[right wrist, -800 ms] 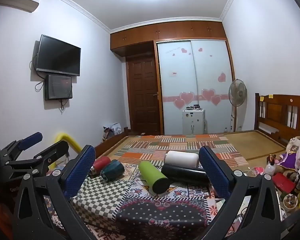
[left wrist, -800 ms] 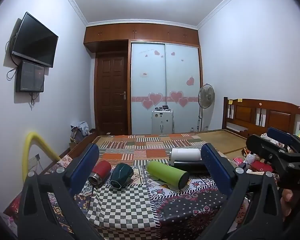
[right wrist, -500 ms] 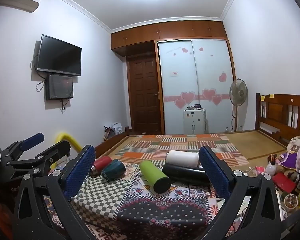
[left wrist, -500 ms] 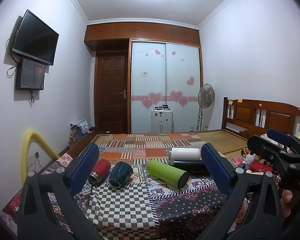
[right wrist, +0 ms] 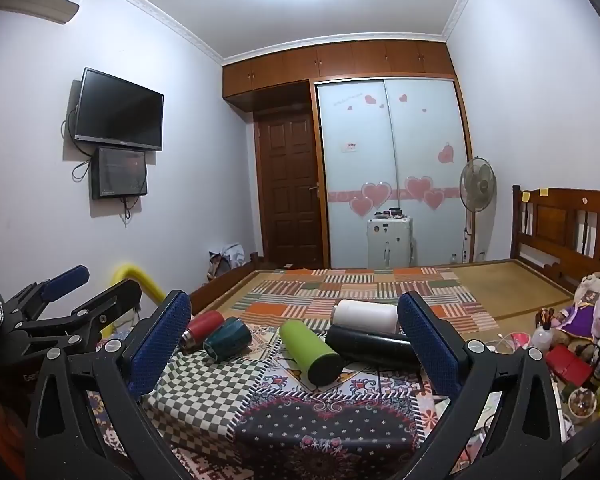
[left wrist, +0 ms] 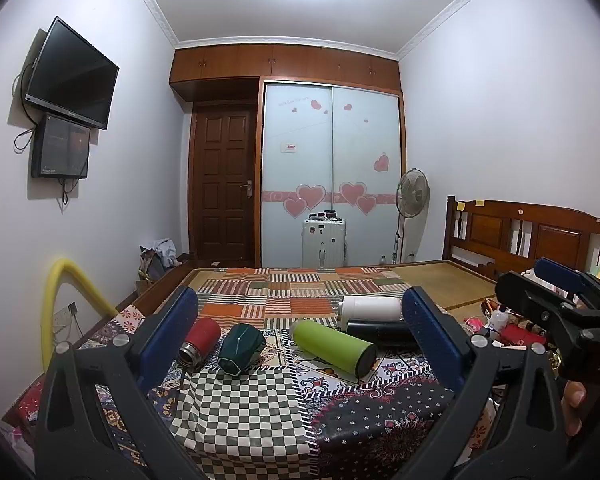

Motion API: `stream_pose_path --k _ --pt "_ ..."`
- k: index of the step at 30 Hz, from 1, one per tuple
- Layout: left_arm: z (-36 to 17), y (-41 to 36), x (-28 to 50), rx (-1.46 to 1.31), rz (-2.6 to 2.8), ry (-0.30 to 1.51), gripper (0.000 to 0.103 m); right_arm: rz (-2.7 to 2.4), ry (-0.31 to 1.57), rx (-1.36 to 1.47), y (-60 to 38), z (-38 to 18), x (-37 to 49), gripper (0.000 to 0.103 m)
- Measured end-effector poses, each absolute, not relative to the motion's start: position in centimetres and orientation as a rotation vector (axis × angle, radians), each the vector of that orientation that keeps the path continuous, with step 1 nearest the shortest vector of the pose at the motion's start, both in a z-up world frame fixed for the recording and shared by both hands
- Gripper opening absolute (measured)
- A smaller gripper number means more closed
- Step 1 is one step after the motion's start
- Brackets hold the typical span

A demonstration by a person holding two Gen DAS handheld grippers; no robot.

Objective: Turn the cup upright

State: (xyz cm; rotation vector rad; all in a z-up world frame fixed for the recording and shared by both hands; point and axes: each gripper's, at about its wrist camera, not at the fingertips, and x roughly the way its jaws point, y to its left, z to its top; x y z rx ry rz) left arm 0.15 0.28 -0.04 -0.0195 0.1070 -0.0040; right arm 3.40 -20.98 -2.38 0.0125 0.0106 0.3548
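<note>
We are holding both grippers up in front of a table with a patterned cloth (left wrist: 240, 412). The left gripper (left wrist: 300, 340) is wide open and holding nothing. The right gripper (right wrist: 296, 340) is wide open too, and nothing is in it.

Five cups are lying on their sides past our fingertips. None is standing up yet. In the left view, the red cup (left wrist: 199, 338) is lying just beside the left finger (left wrist: 168, 336), with its shiny metal mouth pointing at us. The dark green cup (left wrist: 242, 347) is touching it on the inner side. The light green cup (left wrist: 334, 345) is lying in the middle of the gap between the fingers. The white cup (left wrist: 370, 307) and the black cup (left wrist: 380, 329) are lying close to the right finger (left wrist: 432, 340), the white one behind the black one.

We cannot tell which cup comes first.

We are guessing these cups are hard and smooth, so they could slip or roll away on the cloth. The metal ones may be a bit heavy. We think the best place to grab is across the round middle of a cup, with one finger on each side. Then we could tip it up onto its bottom.
</note>
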Motion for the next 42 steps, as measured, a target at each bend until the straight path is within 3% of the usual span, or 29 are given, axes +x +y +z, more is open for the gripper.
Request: stream_pose_path --k 42 --pt "-0.07 0.19 0.34 -0.022 -0.006 0.101 0.103 0.358 0.01 0.005 -20.72 -2.47 3.66 0.103"
